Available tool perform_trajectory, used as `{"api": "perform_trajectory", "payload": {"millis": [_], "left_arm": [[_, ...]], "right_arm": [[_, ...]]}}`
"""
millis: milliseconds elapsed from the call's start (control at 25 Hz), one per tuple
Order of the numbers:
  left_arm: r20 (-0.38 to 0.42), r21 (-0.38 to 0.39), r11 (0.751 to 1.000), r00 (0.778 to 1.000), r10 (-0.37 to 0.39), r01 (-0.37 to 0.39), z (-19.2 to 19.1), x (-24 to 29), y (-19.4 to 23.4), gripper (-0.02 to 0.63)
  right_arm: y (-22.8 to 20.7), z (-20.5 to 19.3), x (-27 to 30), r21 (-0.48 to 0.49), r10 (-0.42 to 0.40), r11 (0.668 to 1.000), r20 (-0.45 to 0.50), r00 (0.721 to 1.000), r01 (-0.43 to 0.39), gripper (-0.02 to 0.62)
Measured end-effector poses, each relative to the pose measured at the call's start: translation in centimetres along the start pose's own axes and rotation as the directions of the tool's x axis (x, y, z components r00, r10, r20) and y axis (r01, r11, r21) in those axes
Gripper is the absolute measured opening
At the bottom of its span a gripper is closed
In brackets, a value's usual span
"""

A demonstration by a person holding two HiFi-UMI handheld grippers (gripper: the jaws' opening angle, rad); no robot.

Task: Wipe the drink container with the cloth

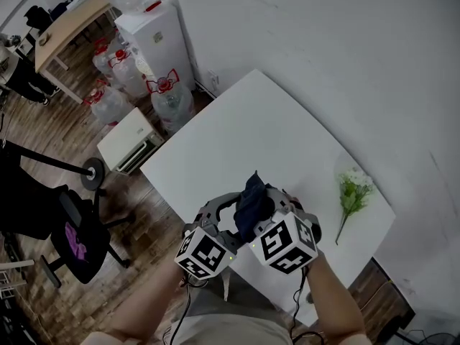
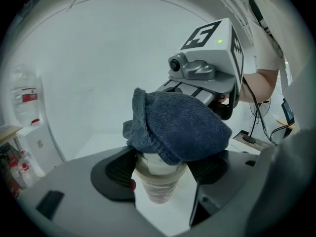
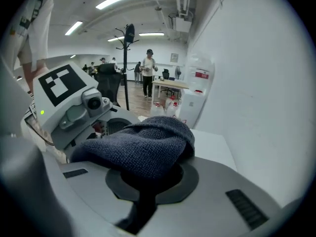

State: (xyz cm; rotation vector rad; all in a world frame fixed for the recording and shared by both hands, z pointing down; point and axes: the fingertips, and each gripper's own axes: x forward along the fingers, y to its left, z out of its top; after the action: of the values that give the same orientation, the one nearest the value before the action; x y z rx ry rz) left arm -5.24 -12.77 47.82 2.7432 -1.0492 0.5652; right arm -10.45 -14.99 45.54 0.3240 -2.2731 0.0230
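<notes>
The left hand-held gripper (image 2: 160,173) is clamped on the drink container (image 2: 159,184). Its two black, finely ribbed pads (image 2: 116,169) press against opposite sides of the cup just under the rim. The drink container is a translucent plastic cup that tapers downward, with faint rings near its base. It sits over the near part of the white tabletop (image 1: 237,131); whether its base touches the surface cannot be told.

The right hand-held gripper (image 3: 148,181) has its jaws pressed together, pinching the cloth (image 2: 180,125) between its round dark pads. The cloth is dark blue with a coarse, knitted or terry look. It is bunched into a soft dome with a rolled hem, and it drapes over the cup's top and hides the rim. Both grippers have smooth grey shells, and each carries a white cube with black square markers (image 1: 287,241). The two cubes sit close together.

Farther right on the smooth, matte tabletop lies a sprig of green leaves with small white flowers (image 1: 352,191), well apart from the grippers. Beyond the tabletop's far corner, large clear water jugs with red caps (image 1: 171,95) stand on a wood-patterned floor. A dark office chair (image 1: 75,236) is at the left.
</notes>
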Motion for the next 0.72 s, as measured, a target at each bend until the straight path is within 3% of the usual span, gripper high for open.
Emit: {"api": "perform_trajectory", "payload": {"millis": [160, 240, 480, 720], "left_arm": [[-0.010, 0.015, 1.000, 1.000, 0.009, -0.009, 0.1, 0.3, -0.1, 0.337], [-0.017, 0.028, 1.000, 1.000, 0.005, -0.005, 0.2, 0.4, -0.3, 0.339], [-0.030, 0.009, 1.000, 1.000, -0.003, 0.004, 0.0, 0.4, 0.0, 0.337], [-0.040, 0.006, 1.000, 0.999, -0.002, 0.002, 0.0, 0.3, 0.0, 0.336]], "right_arm": [[2.6, -0.4, -1.2, 0.059, 0.176, 0.983, 0.020, 0.984, -0.177, 0.038], [3.0, -1.2, -2.1, 0.093, 0.207, 0.974, 0.025, 0.978, -0.208, 0.037], [0.1, -4.1, -3.7, 0.163, 0.122, 0.979, 0.001, 0.993, -0.120, 0.038], [-1.5, -2.3, -2.0, 0.133, 0.001, 0.991, 0.023, 1.000, -0.004, 0.038]]}}
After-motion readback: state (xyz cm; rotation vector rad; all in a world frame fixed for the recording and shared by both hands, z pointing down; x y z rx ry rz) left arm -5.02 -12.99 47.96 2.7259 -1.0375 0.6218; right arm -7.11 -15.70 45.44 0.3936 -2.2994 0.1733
